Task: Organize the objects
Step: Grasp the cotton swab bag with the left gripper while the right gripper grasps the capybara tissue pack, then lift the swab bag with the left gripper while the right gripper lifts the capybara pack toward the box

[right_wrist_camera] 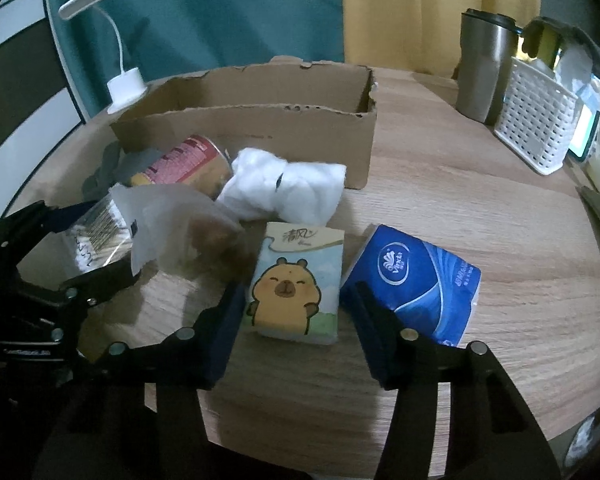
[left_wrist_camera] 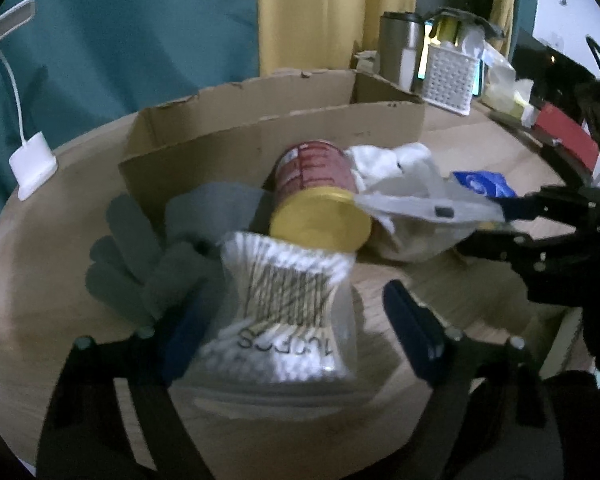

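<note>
Straddling items in front of the cardboard box [right_wrist_camera: 260, 128], your L gripper [left_wrist_camera: 296, 320] brackets the cotton-swab bag [left_wrist_camera: 288, 320] and R gripper [right_wrist_camera: 296, 320] the capybara tissue pack [right_wrist_camera: 296, 288], both ungripped.

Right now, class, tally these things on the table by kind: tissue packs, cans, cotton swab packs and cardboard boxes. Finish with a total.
Tissue packs: 2, the capybara pack and the blue pack
Cans: 1, the red can, lying on its side
Cotton swab packs: 1, the clear swab pack
Cardboard boxes: 1, the open box
Total: 5
</note>
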Demonstrator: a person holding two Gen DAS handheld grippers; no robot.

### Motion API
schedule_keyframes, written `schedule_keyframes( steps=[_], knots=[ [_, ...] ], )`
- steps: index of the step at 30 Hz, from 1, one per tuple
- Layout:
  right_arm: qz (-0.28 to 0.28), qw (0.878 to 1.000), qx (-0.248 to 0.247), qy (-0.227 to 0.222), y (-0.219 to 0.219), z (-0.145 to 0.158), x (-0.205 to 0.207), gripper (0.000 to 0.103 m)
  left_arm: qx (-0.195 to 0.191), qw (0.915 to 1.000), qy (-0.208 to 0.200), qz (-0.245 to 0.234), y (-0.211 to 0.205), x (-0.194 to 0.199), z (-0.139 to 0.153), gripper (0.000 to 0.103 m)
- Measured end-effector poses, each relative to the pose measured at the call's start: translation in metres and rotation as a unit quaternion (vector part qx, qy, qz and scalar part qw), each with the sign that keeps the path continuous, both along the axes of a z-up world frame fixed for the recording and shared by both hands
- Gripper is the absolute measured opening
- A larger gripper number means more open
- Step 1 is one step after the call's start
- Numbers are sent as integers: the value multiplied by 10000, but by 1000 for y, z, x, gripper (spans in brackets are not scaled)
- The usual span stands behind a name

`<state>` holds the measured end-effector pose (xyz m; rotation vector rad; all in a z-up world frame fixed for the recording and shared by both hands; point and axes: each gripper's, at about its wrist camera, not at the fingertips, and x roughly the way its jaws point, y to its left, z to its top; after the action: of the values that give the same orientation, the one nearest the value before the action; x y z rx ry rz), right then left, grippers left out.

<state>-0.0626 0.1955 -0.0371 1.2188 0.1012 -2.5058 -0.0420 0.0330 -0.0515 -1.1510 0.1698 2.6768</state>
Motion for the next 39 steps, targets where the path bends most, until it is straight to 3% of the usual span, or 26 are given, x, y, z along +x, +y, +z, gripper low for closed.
schedule_keyframes(
  steps=[2, 4, 6, 25, 26, 27, 31, 37, 39],
  knots=[
    [14, 10000, -9, 1, 0, 0, 0, 56, 41, 9999, -122, -31, 0, -1, -3, 62],
    [68, 10000, -39, 8, 1, -1, 1, 50, 229, 9994, -241, 2, -5, -2, -6, 61],
    [75, 9999, -64, 22, 1, 0, 1, 49, 269, 9994, -223, 19, -6, 0, -4, 57],
    [-11, 9984, -185, 533, 11, 37, 10, 49, 665, 9976, 100, 139, -17, 14, 32, 51],
    [-16, 9983, -182, 553, 12, 39, 10, 49, 698, 9974, 124, 146, -18, 14, 34, 42],
    [-15, 9982, -185, 570, 12, 40, 11, 49, 726, 9972, 131, 154, -19, 14, 35, 41],
    [39, 9980, -175, 611, 11, 43, 12, 49, 706, 9973, 117, 178, -22, 12, 34, 41],
    [77, 9981, -182, 580, 10, 40, 11, 49, 508, 9983, -232, 164, -21, 9, 16, 43],
    [63, 9982, -182, 563, 10, 39, 11, 49, 490, 9983, -274, 141, -21, 12, 15, 50]
  ],
)
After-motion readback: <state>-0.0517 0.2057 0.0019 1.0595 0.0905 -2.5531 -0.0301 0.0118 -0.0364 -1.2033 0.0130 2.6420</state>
